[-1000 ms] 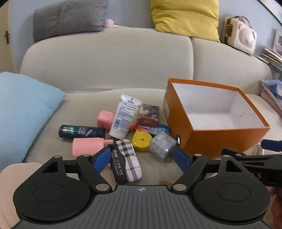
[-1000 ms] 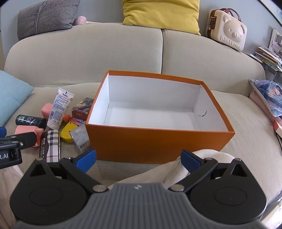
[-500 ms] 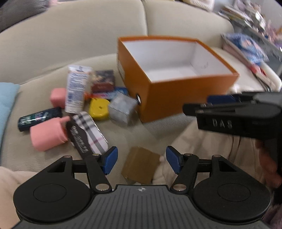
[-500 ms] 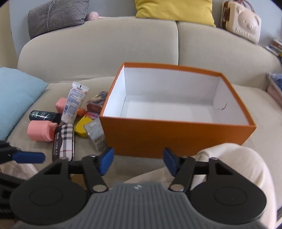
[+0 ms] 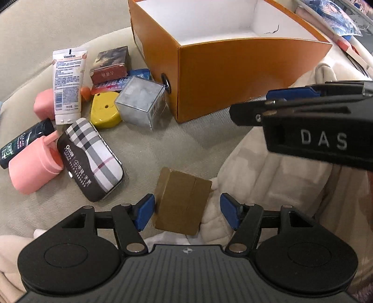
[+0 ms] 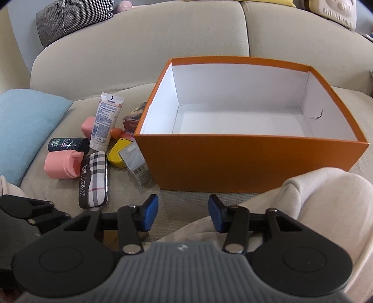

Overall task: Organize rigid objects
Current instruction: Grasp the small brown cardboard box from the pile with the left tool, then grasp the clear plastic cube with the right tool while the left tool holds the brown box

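Orange cardboard forms the open box at the top of the left wrist view, its white interior bare, standing on a beige sofa. Left of the box lies a cluster of small items: a clear plastic cube just beside the box wall, a yellow case touching the cube, a white Vaseline tube, a small dark printed box, a plaid tin, a pink container and a dark green bottle. The left claw is spread open, its blue pads either side of a brown cardboard packet; the left pad sits just beside the packet's edge, the right pad stands apart from it. The packet rests at the sofa's near edge against cream fabric. The right claw crosses the frame from the right, seen side-on, hovering near the box's front corner.

From the right wrist view, the right claw hangs released over the sofa seat in front of the box, nothing between its pads. The plaid tin, pink container, dark green bottle, Vaseline tube, yellow case and clear plastic cube lie left of the box. A light blue cushion fills the left edge; a grey checked cushion sits on the sofa back.
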